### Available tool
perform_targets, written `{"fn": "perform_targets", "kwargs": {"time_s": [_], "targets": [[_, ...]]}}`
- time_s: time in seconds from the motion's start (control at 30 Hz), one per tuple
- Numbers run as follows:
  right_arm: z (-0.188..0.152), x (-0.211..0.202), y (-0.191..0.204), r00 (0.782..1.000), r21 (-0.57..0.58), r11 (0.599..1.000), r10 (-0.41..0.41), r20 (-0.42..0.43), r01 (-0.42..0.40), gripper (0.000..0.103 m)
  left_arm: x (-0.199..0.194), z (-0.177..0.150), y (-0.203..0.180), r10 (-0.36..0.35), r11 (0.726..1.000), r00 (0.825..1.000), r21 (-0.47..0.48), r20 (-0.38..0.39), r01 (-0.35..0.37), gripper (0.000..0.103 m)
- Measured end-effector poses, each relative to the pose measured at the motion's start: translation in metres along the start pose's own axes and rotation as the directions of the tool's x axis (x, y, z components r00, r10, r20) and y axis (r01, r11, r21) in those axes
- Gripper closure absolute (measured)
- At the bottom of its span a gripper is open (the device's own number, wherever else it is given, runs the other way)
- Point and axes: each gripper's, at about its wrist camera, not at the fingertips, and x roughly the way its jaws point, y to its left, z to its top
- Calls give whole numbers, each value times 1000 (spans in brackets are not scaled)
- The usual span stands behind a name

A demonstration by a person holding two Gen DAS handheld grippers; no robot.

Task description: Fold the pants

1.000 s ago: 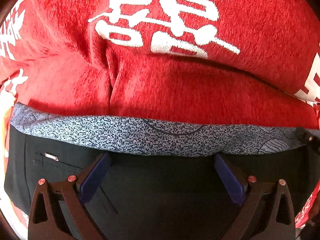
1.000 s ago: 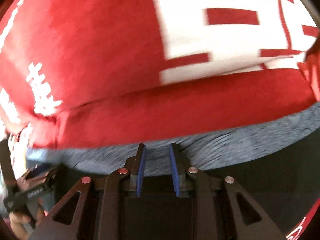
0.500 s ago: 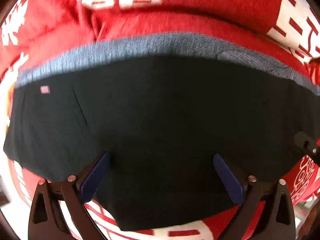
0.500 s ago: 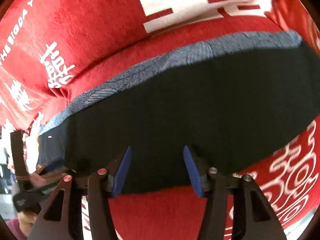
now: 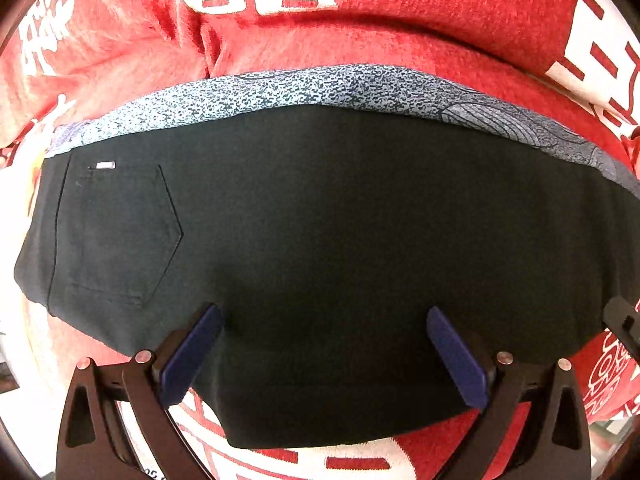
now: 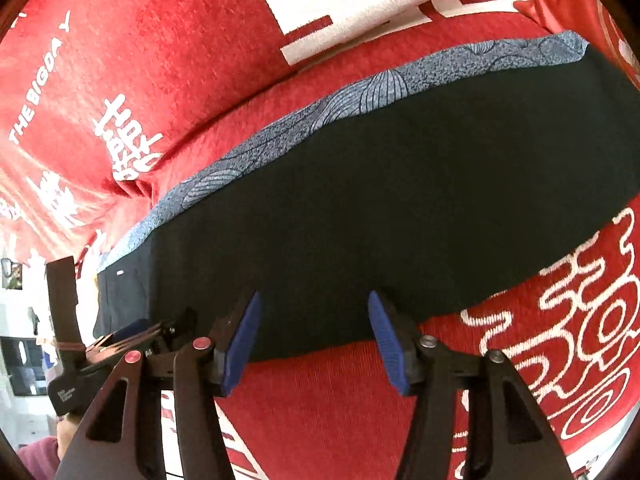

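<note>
Both grippers are drawn back from the black folded pants (image 5: 320, 248) since a second ago.
Left gripper (image 5: 322, 354) and right gripper (image 6: 314, 340) are held apart, empty, above the red printed cloth (image 6: 160, 60).

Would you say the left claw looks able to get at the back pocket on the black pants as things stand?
Probably yes: the left claw is open and empty, and the stitched back pocket on the folded black pants lies uncovered, nothing between them.
</note>
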Motion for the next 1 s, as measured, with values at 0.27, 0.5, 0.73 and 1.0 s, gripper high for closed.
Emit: {"fn": "perform_targets", "kwargs": {"time_s": [0.27,0.5,0.73,1.0], "targets": [[0,-14,-12,1000,-17,1000,21,3,-21,43,-7,-6,-18,29,1000,1000,9,1,-29,0],[15,-55,-89,990,151,985,-103,99,87,43,-5,2,-33,71,998,998,-1,0,-71,0],[23,-90,-174,966,343,925,-222,131,166,43,-9,0,-45,106,994,994,3,2,-106,0],[44,-96,-195,963,311,938,-209,168,149,92,-11,-3,-41,130,992,992,-2,6,-130,0]]}}
